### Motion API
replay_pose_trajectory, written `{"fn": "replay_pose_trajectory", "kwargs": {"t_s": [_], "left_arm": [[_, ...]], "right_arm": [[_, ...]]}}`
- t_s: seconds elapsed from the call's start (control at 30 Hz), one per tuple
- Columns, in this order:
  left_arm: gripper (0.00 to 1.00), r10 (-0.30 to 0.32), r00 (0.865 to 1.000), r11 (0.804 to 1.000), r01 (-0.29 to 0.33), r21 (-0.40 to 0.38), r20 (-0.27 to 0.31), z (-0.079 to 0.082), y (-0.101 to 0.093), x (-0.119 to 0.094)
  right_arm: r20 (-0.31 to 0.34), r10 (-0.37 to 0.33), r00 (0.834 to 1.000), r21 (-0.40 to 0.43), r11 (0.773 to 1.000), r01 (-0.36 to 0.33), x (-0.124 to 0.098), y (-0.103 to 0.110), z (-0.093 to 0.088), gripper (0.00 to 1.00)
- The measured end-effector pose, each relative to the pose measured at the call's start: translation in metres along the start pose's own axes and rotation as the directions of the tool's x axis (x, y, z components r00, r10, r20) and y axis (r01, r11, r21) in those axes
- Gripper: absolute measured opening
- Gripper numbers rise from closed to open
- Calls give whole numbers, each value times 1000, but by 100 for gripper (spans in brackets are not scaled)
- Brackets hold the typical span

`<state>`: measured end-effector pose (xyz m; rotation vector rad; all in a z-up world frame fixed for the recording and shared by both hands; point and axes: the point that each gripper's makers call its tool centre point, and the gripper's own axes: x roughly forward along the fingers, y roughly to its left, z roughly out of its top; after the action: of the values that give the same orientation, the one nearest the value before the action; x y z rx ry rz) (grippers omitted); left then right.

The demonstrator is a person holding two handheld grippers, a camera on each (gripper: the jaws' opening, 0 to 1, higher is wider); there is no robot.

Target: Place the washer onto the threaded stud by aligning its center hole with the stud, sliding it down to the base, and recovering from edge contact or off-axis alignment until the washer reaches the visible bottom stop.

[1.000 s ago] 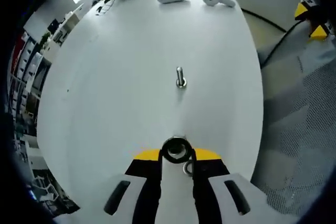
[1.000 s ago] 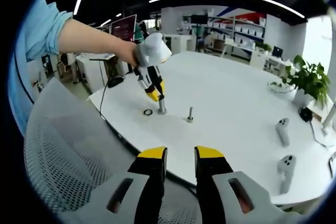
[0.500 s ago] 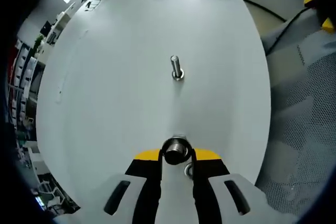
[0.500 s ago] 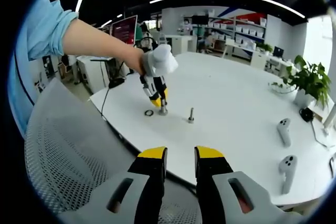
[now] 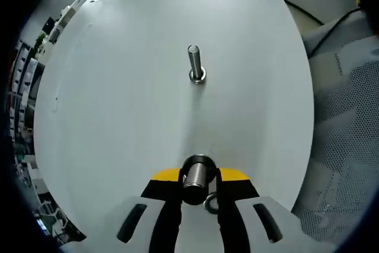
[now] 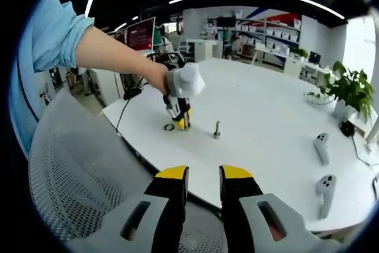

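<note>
- The left gripper [image 5: 199,177] had its yellow-tipped jaws set close on either side of a short upright stud [image 5: 197,170]. The left gripper view did not show whether they pressed on it or only flanked it, so I cannot tell if it was gripped.
- The stud's top carried a dark rim, which could have been a ring seated there or just the end of the stud; it was too small to tell.
- The washer [image 5: 209,204] lay flat on the white table [image 5: 118,117], just beside the foot of that stud and partly hidden between the jaws. It was not threaded on.
- The washer looked like a small, thin metal ring: light, stiff and probably slick. Lying flat, it would be hard to pinch from above. The outer edge across its width seemed the best hold, as that leaves the centre hole free for the stud. A light ring like this could tilt and catch on the threads, so I judged it needs to be held level.
- A second stud [image 5: 194,63] stood further along the table, well apart, with a collar at its base.
- In the right gripper view, a gloved hand [image 6: 185,81] held the left gripper pointing steeply down at the table. The forearm reached in from the left, out of a light blue sleeve [image 6: 50,39].
- The right gripper [image 6: 204,182] hung back from the table edge over a mesh chair [image 6: 77,188]. Its jaws were narrow, with a slim gap and nothing between them.
- Two white controllers [image 6: 320,146] lay far off on the table.
</note>
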<state>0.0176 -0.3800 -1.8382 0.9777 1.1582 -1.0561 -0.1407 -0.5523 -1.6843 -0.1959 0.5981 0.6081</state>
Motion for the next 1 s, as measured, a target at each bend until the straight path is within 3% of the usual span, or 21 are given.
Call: {"fn": "replay_pose_trajectory", "kwargs": {"t_s": [0.17,0.27,0.33,0.47,0.7,0.8,1.0], "left_arm": [[21,10,1000,1000,-11,28,17,-4,2,-1],[30,25,999,999,-27,31,43,-9,5,-4],[34,18,998,1000,-17,-17,54,-15,3,-7],[37,24,998,999,-22,-29,62,-26,3,-13],[42,-27,997,998,31,-63,68,-46,-11,-12],[41,-60,993,989,73,-132,103,-44,-23,-12],[41,-55,994,991,66,-113,92,-46,-33,-10]], "right_arm": [[3,4,1000,-1,1000,-4,0,1,1,20],[4,6,1000,-3,1000,-6,0,1,1,20],[2,10,1000,-4,1000,-10,0,1,1,20],[4,10,1000,-4,1000,-10,0,1,1,20],[6,13,1000,-3,1000,-13,1,2,1,20],[5,19,1000,-3,1000,-19,1,2,1,20],[5,20,1000,-2,1000,-20,1,2,1,20]]}}
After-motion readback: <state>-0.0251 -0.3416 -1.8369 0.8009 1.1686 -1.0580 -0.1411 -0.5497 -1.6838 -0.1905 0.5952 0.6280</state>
